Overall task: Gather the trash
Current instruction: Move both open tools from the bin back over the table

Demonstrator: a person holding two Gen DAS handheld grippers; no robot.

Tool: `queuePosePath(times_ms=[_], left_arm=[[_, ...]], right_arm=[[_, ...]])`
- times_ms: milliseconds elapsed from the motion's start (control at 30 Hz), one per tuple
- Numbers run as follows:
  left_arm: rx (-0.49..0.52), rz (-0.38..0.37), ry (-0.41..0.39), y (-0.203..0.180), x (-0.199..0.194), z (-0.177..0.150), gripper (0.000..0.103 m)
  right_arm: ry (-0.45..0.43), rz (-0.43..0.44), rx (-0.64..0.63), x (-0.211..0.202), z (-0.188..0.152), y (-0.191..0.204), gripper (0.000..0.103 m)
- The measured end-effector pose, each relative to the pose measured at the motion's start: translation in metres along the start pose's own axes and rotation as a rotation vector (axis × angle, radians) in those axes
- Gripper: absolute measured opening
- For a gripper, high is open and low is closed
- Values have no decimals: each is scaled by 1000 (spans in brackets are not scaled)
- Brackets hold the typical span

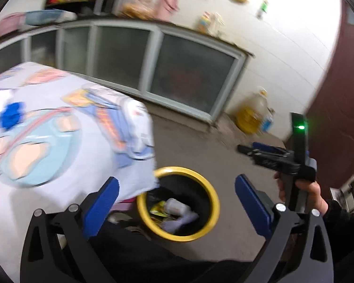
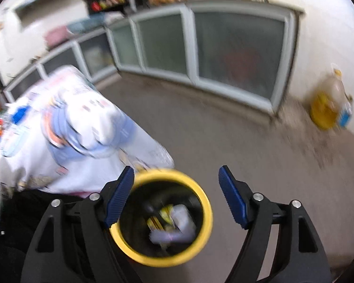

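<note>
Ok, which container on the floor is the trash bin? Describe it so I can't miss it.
Find the table with the cartoon-print cloth; at its near corner on the grey floor stands the trash bin. It is round and black, already holding litter, and its bright yellow rim sets it apart from the yellowish jug by the wall.

Patterned tablecloth [image 1: 47, 141] on table; glass-fronted cabinets [image 1: 129, 54]; oil jug [image 1: 252, 113] by wall.

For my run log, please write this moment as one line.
left gripper: open, empty | right gripper: open, empty | bin: on floor, trash inside | tablecloth: corner overhangs bin
</note>
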State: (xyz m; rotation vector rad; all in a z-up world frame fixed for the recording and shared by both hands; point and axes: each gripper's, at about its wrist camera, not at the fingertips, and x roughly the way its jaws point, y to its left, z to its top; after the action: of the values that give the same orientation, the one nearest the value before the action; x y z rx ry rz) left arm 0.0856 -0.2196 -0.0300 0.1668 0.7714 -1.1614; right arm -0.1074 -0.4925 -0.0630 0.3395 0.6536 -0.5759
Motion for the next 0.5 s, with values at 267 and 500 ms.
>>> queuePosePath(times_ms=[267, 500], left_arm=[[-140, 384, -174, 76, -121, -31, 95], [-345, 674, -192, 153, -176, -48, 95]], right_arm=[[-106, 272, -157, -10, 48, 108, 77], [-122, 433, -322, 21, 74, 236, 76]])
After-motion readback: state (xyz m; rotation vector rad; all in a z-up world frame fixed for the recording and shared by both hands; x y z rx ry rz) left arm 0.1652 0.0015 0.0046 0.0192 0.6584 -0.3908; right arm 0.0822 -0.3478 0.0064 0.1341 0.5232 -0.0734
